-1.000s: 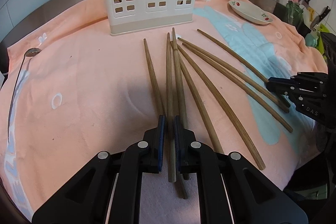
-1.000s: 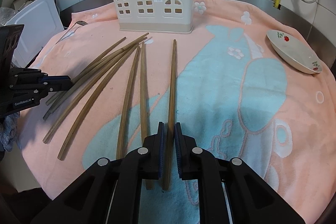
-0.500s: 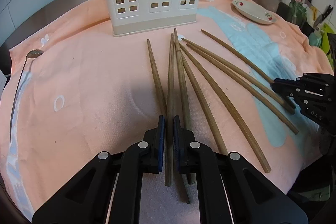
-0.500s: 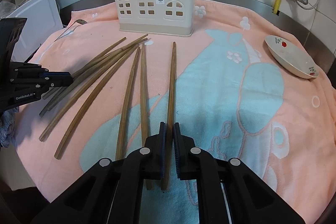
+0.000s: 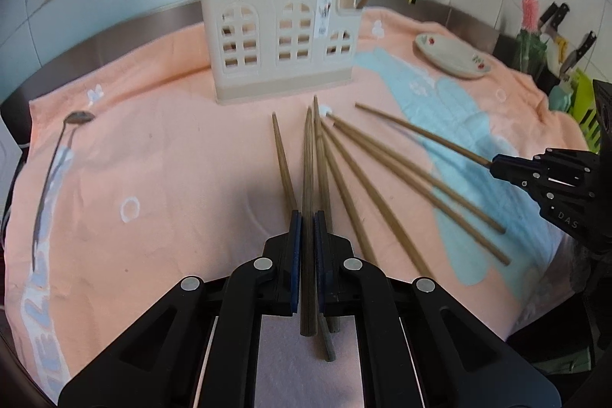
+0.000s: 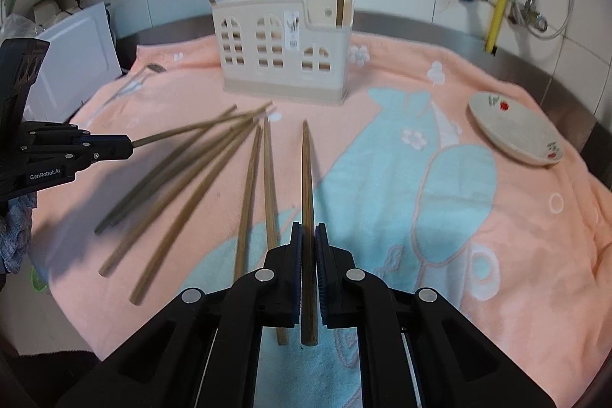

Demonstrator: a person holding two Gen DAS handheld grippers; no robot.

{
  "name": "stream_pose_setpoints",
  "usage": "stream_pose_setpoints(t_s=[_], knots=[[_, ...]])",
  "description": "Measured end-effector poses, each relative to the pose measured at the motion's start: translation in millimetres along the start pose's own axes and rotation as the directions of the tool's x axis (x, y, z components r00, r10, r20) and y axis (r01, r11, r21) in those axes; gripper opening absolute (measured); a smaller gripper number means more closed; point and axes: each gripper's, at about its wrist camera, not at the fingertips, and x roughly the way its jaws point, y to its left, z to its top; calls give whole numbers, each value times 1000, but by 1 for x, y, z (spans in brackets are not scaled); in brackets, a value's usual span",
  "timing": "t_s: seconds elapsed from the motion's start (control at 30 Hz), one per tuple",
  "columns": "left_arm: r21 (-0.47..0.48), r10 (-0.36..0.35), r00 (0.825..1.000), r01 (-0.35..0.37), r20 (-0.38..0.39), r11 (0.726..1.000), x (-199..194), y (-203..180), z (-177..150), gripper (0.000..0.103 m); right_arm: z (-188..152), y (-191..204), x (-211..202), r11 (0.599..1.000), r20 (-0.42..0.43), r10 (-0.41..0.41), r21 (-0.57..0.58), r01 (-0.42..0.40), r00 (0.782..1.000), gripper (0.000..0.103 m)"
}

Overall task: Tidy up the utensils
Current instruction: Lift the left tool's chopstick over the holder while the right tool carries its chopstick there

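Observation:
My left gripper (image 5: 307, 217) is shut on a wooden chopstick (image 5: 308, 163) that points at the beige utensil holder (image 5: 281, 41). The held chopstick hangs just above several loose chopsticks (image 5: 382, 178) fanned on the towel. My right gripper (image 6: 308, 228) is shut on another chopstick (image 6: 307, 171), lifted off the towel beside more loose chopsticks (image 6: 191, 186). In each view the other gripper shows at the edge holding its stick: the right gripper (image 5: 493, 165), the left gripper (image 6: 130, 147). The holder (image 6: 285, 52) has two chopsticks standing in it, one at each end.
A peach and blue towel (image 5: 153, 159) covers the steel counter. A metal spoon (image 5: 76, 117) lies at its left edge, and a shallow flowered dish (image 6: 516, 129) sits at the right. Knives and a brush (image 5: 531, 14) stand far right. Pipes run down the tiled wall.
Both grippers have risen, each lifting its chopstick off the towel; the tips now tilt up and the view takes in more of the wall. The loose chopsticks stay put.

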Motion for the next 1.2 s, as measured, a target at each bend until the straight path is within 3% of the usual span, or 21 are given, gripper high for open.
stream_pose_setpoints(t_s=[0.23, 0.5, 0.8, 1.2], knots=[[2, -24, 996, 24, 82, 1000, -30, -4, 18, 5, 22, 6, -27, 1000, 101, 7, -12, -6, 995, 7], [2, -48, 993, 48, 106, 999, -39, -6, 29, 5, 55, 16, -40, 999, 186, 33, -22, -30, 982, 7], [-6, -54, 990, 56, 127, 998, -45, 3, 52, 5, 105, 17, -50, 998, 191, 56, -40, -49, 980, 7], [18, -42, 982, 40, 186, 999, -67, 3, 111, 5, 183, 8, -73, 995, 202, 93, -65, -82, 975, 6]])
